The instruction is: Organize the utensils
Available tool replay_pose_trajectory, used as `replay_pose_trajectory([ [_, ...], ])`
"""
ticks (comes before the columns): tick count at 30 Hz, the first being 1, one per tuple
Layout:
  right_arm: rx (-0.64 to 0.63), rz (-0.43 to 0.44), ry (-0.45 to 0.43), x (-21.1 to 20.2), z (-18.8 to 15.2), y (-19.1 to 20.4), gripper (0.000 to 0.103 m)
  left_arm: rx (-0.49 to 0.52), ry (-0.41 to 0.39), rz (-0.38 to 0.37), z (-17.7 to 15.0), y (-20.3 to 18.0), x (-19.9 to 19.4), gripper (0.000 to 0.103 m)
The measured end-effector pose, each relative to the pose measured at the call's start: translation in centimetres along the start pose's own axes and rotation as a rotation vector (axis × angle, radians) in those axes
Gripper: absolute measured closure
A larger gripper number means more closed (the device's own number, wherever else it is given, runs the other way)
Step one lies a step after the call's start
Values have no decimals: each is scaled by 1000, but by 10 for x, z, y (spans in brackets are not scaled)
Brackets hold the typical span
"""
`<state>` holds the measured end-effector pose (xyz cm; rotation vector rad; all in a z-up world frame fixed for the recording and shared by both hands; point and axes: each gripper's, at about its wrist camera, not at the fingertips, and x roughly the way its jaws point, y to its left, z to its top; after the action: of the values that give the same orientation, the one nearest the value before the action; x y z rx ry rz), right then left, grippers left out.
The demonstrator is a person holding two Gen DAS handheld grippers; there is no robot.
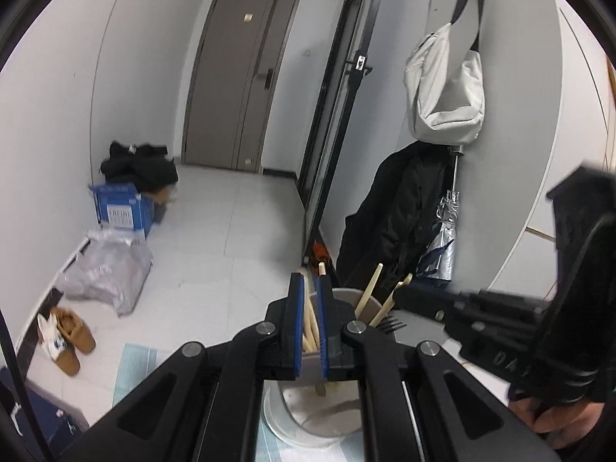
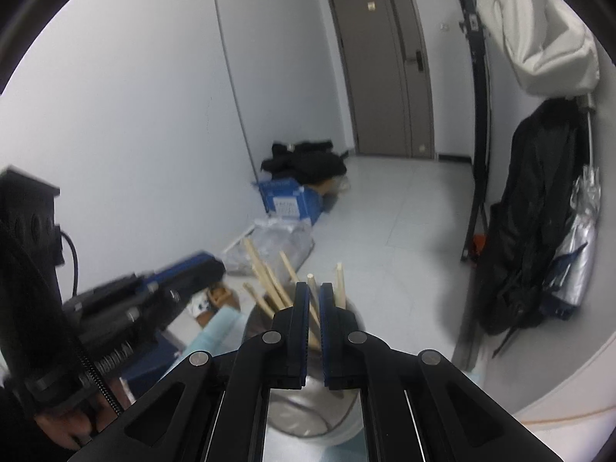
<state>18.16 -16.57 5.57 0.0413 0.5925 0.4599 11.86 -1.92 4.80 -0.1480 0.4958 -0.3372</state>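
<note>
Above a pale utensil cup (image 1: 308, 419), the left tongs (image 1: 308, 331) are hovering with their blue-padded fingers (image 1: 295, 319) narrowed to a slim gap, and wooden chopsticks (image 1: 310, 327) are standing between the pads; whether the pads are actually pressing them cannot be told. The right tongs (image 2: 312, 331) are poised over the same cup (image 2: 308, 419) from the other side, their fingers (image 2: 301, 327) likewise nearly together with a chopstick (image 2: 313, 319) showing in the gap, and again contact cannot be confirmed. More chopsticks (image 2: 269, 281) are leaning out of the cup at angles, and a dark fork head (image 1: 389, 323) is resting at the cup's rim. The cup is sitting on the table (image 1: 431, 327), partly over a light blue mat (image 1: 134, 362). Beyond, on the floor (image 1: 238, 238), a blue box (image 1: 121, 208), a plastic bag (image 1: 107, 269) and tan shoes (image 1: 73, 335) are lying near the wall. A grey door (image 1: 238, 77) is facing the cameras, and a white bag (image 1: 446, 88), black coat (image 1: 392, 223) and folded umbrella (image 1: 442, 242) are hanging to the right.
</note>
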Motion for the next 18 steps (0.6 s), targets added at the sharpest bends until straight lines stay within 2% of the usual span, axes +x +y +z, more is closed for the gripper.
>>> replay_pose_trajectory([
  [2, 17, -5, 34, 3, -4, -3, 98, -19, 13, -4, 2, 2, -8, 100],
  [4, 31, -12, 24, -2, -9, -5, 95, -27, 27, 23, 3, 1, -14, 94],
  [7, 88, 10, -17, -23, -12, -12, 92, -30, 19, 45, 3, -2, -28, 75],
  [9, 99, 7, -40, -37, -14, -13, 85, -35, 13, 67, 4, -3, -35, 49],
  [10, 98, -1, -47, -42, -15, -12, 80, -50, 1, 68, 4, -4, -42, 45],
  [12, 103, -12, -70, -56, -19, -10, 70, -75, -7, 71, 5, -6, -52, 29],
  [14, 112, -24, -92, -70, -25, -7, 54, -87, -18, 84, 4, -10, -63, 21],
  [16, 114, -27, -114, -80, -29, -4, 51, -86, -36, 88, 2, -14, -74, 19],
  [18, 107, -33, -141, -93, -37, 1, 43, -81, -45, 108, 3, -16, -80, 12],
])
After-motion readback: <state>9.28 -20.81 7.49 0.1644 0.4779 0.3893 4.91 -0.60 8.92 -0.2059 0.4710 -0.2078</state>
